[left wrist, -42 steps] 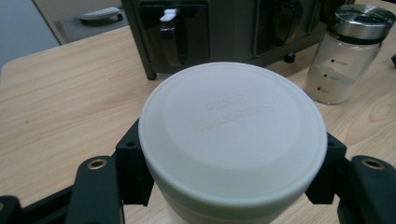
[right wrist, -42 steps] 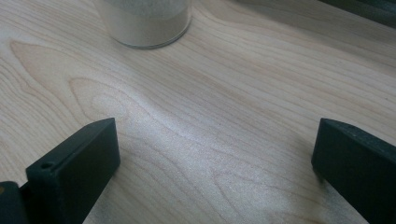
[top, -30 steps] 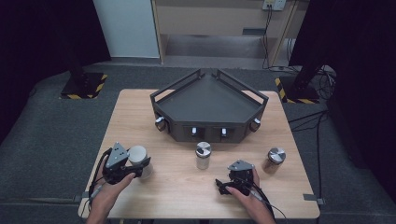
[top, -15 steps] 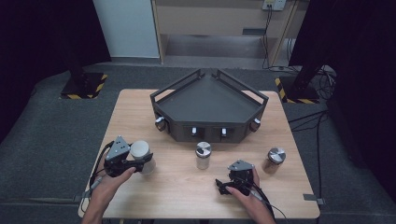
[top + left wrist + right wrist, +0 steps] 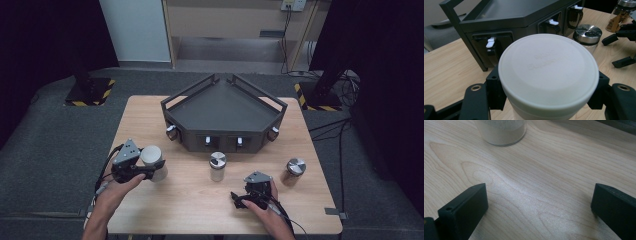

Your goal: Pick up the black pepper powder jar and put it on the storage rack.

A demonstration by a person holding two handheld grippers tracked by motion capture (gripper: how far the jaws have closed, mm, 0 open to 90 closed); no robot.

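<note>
My left gripper (image 5: 150, 169) is shut on a wide jar with a white lid (image 5: 152, 159) at the left of the wooden table (image 5: 190, 200). In the left gripper view the white lid (image 5: 548, 72) sits between the two black jaws, which press on its sides. My right gripper (image 5: 239, 200) rests low near the front edge, open, with bare wood between its fingers (image 5: 464, 207). Just beyond it stands a glass jar (image 5: 501, 130) of pale powder, the steel-lidded jar (image 5: 217, 166) in the middle of the table.
A dark five-sided rack (image 5: 222, 110) with small white-tabbed slots along its front stands at the back centre. A second steel-lidded jar (image 5: 294, 170) stands at the right. The left gripper view shows the rack's front (image 5: 499, 37), the middle jar (image 5: 587, 33) and the right gripper (image 5: 621, 42).
My left gripper has carried the white-lidded jar a little away from the person and slightly up. The right gripper has stayed in place.
</note>
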